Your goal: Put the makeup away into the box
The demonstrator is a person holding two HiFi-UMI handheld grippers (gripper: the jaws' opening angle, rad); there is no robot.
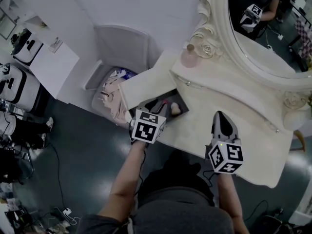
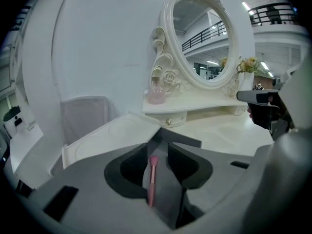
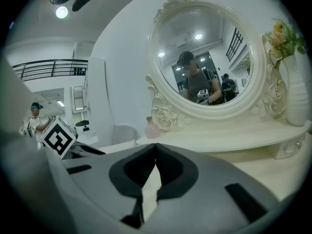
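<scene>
A dark grey box (image 1: pixel 181 100) stands open on the white vanity table (image 1: pixel 253 130), near its left end. A pink makeup brush (image 2: pixel 152 179) lies on the box floor (image 2: pixel 187 141), seen through the gap of my left gripper (image 2: pixel 158 147). That gripper (image 1: pixel 155 104) hovers just above the box, open, with nothing pressed between its pads. A beige sponge (image 1: pixel 174 110) also rests in the box. My right gripper (image 1: pixel 220 116) hangs over the table's front part, right of the box; its tips (image 3: pixel 155 148) meet, with nothing between them.
An oval mirror (image 1: pixel 265 30) in an ornate white frame backs the table. A pink bottle (image 1: pixel 190 56) stands on the raised shelf at its left. A vase of flowers (image 3: pixel 292 89) is at the shelf's right end. A bin with cloth (image 1: pixel 109 96) sits left of the table.
</scene>
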